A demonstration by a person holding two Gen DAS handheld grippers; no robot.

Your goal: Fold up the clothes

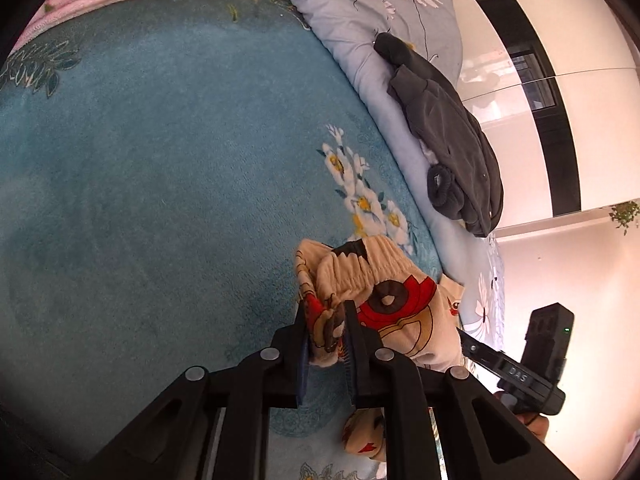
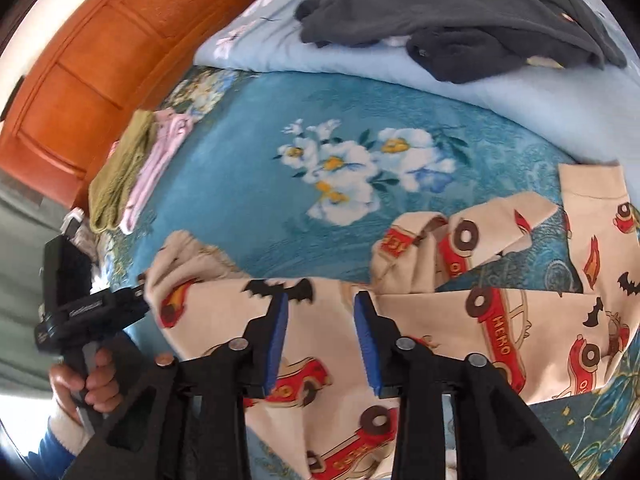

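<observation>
Left gripper [image 1: 326, 322]: jaws clamped on a bunched fold of the pants [image 2: 400, 340], cream fabric with red cars and black bats; fabric is squeezed between the blue pads [image 1: 303, 364] right beside the elastic waistband [image 1: 356, 268], with a loose bit hanging below the fingers. Right gripper [image 2: 322, 322]: jaws apart, blue pads clear of each other, hovering over the flat middle of the pants; can't tell from the right wrist view whether the tips touch the cloth. Pants lie spread on the teal floral blanket [image 2: 248, 168], waistband end lifted toward the left gripper, one leg [image 2: 452, 240] folded back on itself, the other end running off to the right. In the right wrist view the left gripper's handle [image 2: 76, 312] shows at the left edge, held in the person's hand [image 2: 86, 384], at the corner of the pants. In the left wrist view the right gripper's body [image 1: 536, 364] shows low right, past the pants. Beyond the pants: a light blue quilt [image 1: 352, 12] with white flowers piled along the blanket edge, a dark grey garment [image 1: 448, 132] heaped on top of it. Far corner of the blanket: a folded pink garment [image 2: 154, 168] just beside an olive one [image 2: 118, 176], both near the orange headboard [image 2: 104, 40].
</observation>
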